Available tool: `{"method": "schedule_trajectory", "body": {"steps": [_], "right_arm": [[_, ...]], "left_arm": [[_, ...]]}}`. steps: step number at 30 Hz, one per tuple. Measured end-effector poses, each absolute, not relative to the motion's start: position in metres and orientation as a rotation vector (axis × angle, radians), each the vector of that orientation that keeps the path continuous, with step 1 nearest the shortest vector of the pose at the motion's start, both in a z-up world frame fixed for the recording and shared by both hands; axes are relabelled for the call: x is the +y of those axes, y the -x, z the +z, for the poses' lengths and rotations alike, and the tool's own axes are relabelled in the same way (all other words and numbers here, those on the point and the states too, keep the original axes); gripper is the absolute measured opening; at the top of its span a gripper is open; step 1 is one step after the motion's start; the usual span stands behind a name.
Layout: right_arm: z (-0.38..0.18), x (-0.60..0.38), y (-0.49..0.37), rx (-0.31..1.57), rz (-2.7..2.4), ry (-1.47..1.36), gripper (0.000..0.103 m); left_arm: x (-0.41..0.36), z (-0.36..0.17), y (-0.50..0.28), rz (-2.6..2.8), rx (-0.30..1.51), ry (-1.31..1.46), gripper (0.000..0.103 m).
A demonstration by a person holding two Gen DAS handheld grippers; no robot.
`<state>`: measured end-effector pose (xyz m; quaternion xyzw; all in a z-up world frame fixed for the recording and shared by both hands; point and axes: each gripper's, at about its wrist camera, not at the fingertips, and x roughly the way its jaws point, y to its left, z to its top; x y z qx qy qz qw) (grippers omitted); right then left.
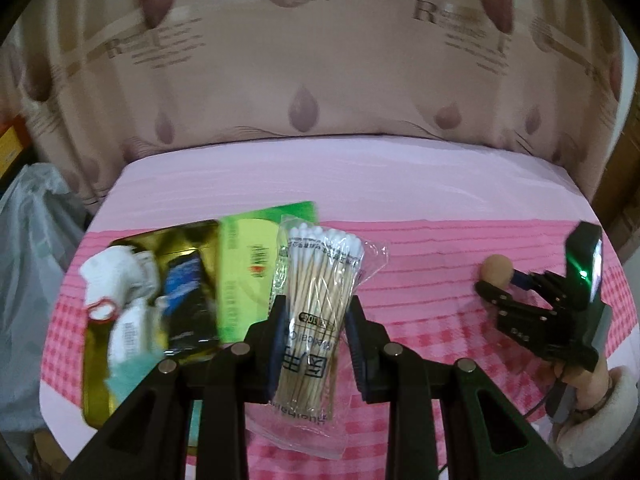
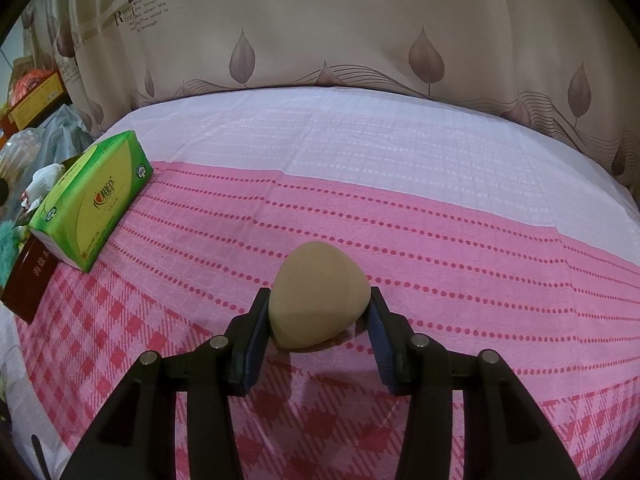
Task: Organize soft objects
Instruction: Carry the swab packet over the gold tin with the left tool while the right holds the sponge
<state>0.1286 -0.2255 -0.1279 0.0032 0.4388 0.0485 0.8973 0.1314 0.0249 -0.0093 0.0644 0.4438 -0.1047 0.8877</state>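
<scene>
The left gripper's (image 1: 314, 344) jaws clamp a swab bag (image 1: 316, 316), held just right of the gold tray (image 1: 94, 396) and in front of the tissue pack (image 1: 256, 264). The right gripper's (image 2: 318, 320) jaws pinch a beige sponge (image 2: 318, 312) on the pink cloth (image 2: 440, 240), well right of that tray.

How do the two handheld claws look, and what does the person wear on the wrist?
Both claws are matte black plastic with angular, strutted arms, round silver pins at the joints and dark blue pads on the fingers. Seen from the left wrist view, the right claw carries a black block with a green light. A fluffy white sleeve cuff covers the wrist; a thin dark cable hangs nearby.
</scene>
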Motion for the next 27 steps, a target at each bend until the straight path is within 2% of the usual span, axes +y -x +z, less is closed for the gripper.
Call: {"method": "schedule_trajectory", "body": {"steps": [14,27], "right_arm": [[-0.129,-0.226,-0.130,0.912,0.097,0.006,0.044],[-0.128,-0.225,-0.130,0.913,0.096,0.007,0.044]], "left_arm": [[0.118,-0.009,-0.154,0.003,0.919,-0.079,0.028],[0.163,-0.029,-0.185,0.086,0.961,-0.032,0.028]]}}
